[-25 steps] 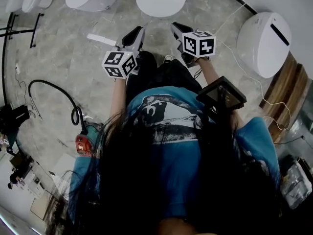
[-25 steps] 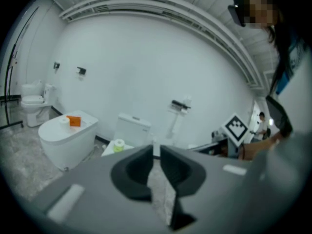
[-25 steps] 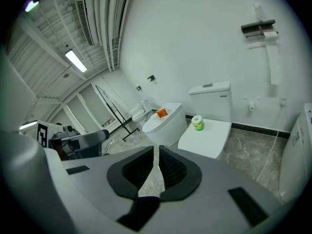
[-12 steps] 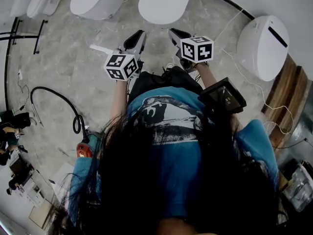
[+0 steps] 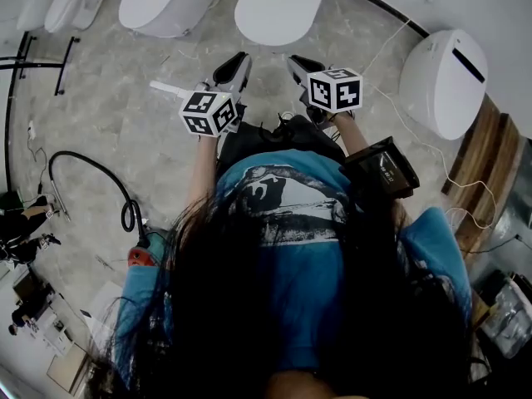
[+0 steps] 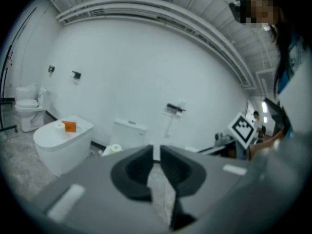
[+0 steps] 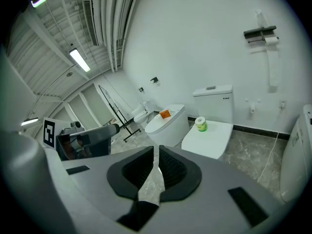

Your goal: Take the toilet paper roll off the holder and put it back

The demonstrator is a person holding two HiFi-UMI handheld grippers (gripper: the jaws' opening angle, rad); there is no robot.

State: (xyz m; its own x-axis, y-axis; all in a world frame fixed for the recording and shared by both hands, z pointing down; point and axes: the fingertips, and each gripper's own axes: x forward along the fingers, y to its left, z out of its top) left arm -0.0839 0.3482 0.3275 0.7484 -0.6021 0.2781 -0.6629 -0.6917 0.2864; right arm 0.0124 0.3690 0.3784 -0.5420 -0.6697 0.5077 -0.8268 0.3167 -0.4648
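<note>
the toilet paper roll (image 7: 271, 41) hangs at the right end of the wall holder (image 7: 260, 32), its axis seemingly level along the wall. it lies well apart, up and right of the right gripper (image 7: 156, 152), probably the nearer hand. that gripper and the left gripper (image 6: 156, 151) are both clenched on nothing.

I'm in a bare bathroom mock-up: several toilets (image 7: 168, 126) stand side by side along a white wall (image 7: 195, 43), with a paper holder (image 7: 261, 33), a stone-look floor (image 5: 108, 98) and ceiling ducts (image 7: 114, 18).
</note>
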